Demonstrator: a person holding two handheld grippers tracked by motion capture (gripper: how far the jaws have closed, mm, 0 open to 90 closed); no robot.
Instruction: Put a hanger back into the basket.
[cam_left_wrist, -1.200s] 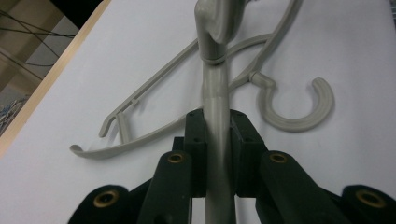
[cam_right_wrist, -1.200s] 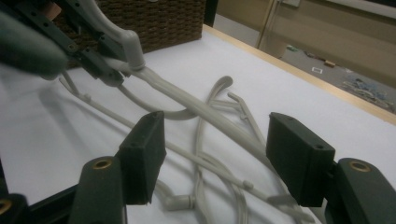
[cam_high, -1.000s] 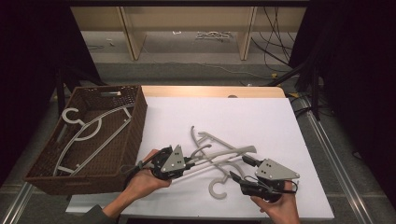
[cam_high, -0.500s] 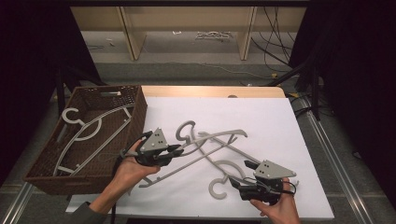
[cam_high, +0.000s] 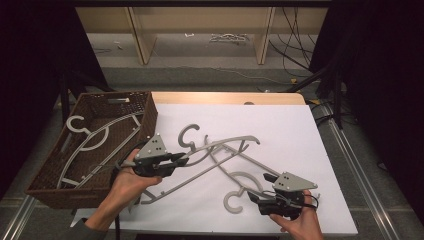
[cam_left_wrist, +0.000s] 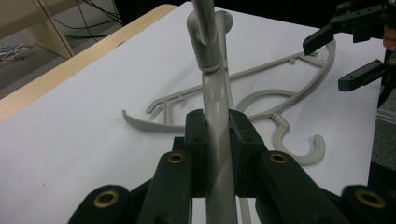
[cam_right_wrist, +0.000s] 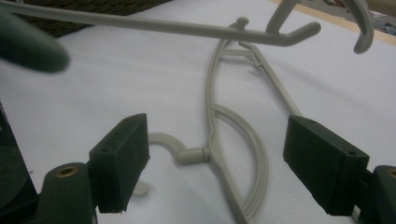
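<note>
On table (cam_high: 300, 130) we see white sheet; brown basket (cam_high: 145, 117) at left edge, hangers inside. Grey hanger (cam_high: 220, 145) lifted off table near basket, tilted, above second hanger (cam_high: 250, 177) lying flat. Left gripper (cam_high: 176, 160) clamped on lifted hanger's bar. Right gripper (cam_high: 260, 187) jaws wide apart, holding nothing, over flat hanger's hook.

High view overhead, facing forward; claw views close, sharing the flat hanger (cam_left_wrist: 285, 100).
</note>
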